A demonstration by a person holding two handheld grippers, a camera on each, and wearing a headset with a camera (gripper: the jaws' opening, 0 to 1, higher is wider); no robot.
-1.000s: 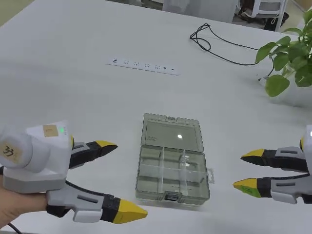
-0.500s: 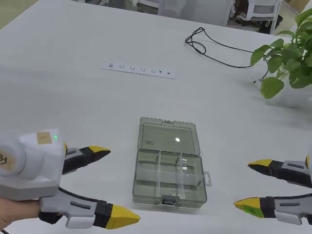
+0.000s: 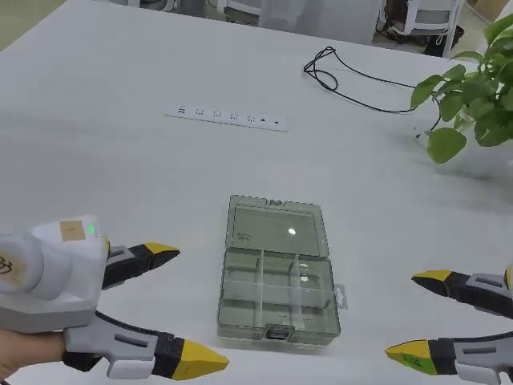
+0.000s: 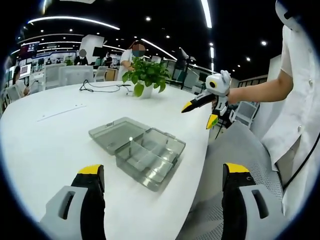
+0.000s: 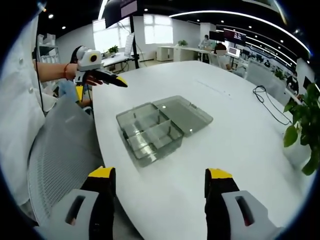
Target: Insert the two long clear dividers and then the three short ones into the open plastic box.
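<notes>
Bright, even overhead light. Head view is sharp. The white tabletop (image 3: 120,160) is nearly washed out, with faint, soft shadows. There is a small glare spot on the lid of the clear box (image 3: 276,273), repeated in both gripper views. Ceiling light strips (image 4: 205,12) are blown out against a dark ceiling. Gripper views bend hard toward the edges, and the far background is soft.

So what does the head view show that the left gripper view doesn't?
The head view looks down on both grippers at once, the left gripper and right gripper flanking the plastic box. The left gripper view takes in the person's white clothing, ceiling lights and a grey mesh chair. Shared: the open box, the plant, the black cable, the right gripper.
</notes>
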